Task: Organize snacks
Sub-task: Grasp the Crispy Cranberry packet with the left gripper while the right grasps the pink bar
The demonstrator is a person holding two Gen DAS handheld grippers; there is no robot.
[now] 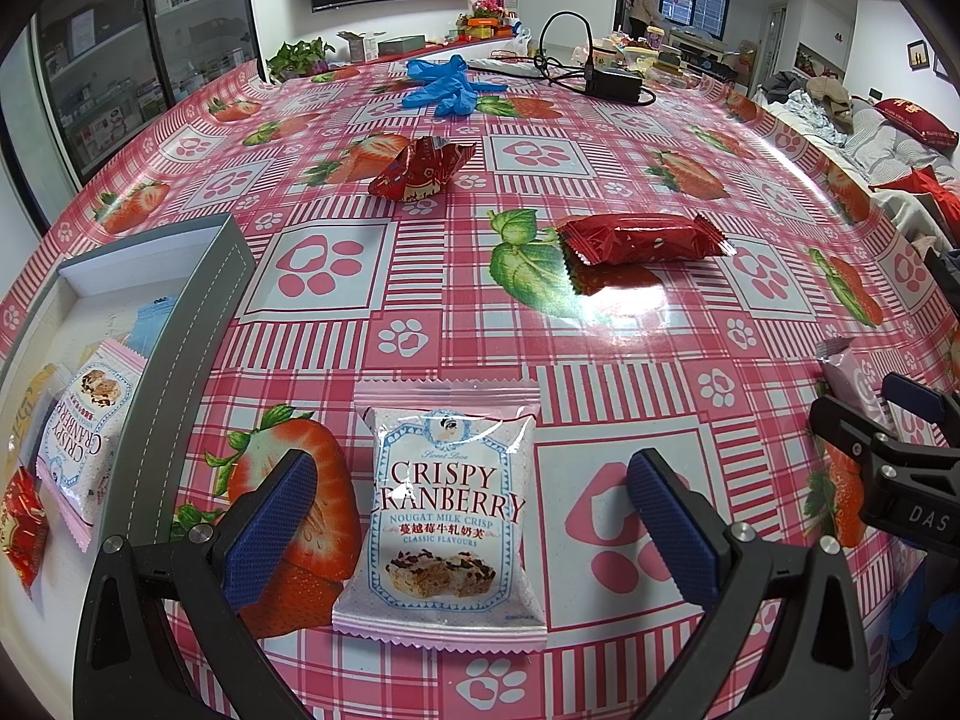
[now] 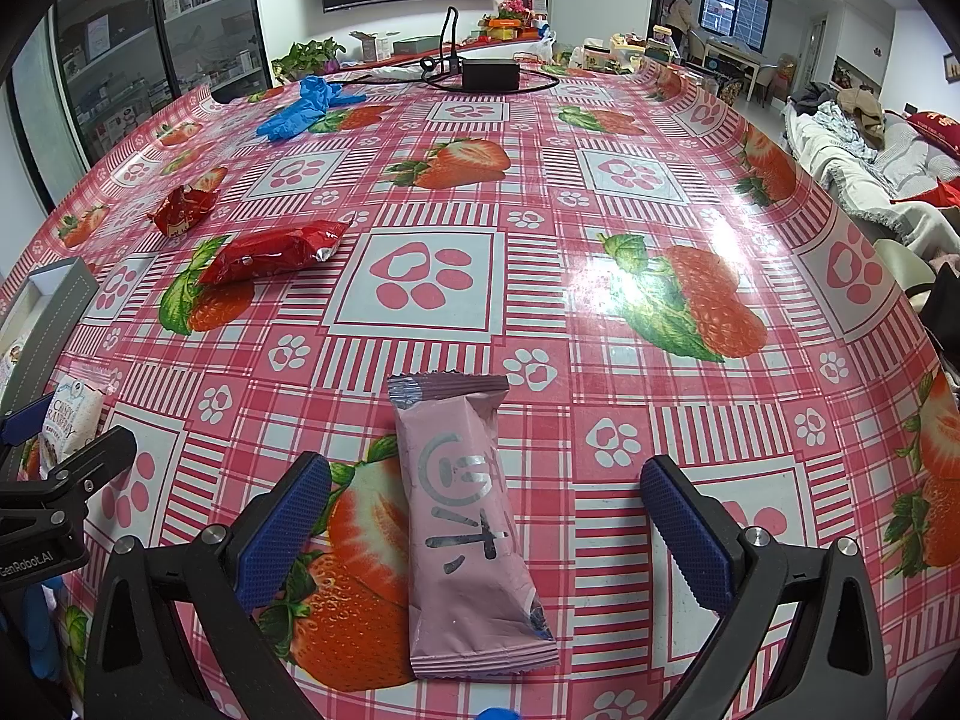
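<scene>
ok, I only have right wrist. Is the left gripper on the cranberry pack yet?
Observer: No. Left gripper is open; the cranberry pack lies flat between its fingers, touching neither.
Operator: What's in the box?
Observer: The box holds a second cranberry pack, with a red pack at its near end.

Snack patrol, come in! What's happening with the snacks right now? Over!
Both grippers open. Left gripper straddles Crispy Cranberry packet; right gripper straddles pink snack bar. Nothing blocking.
</scene>
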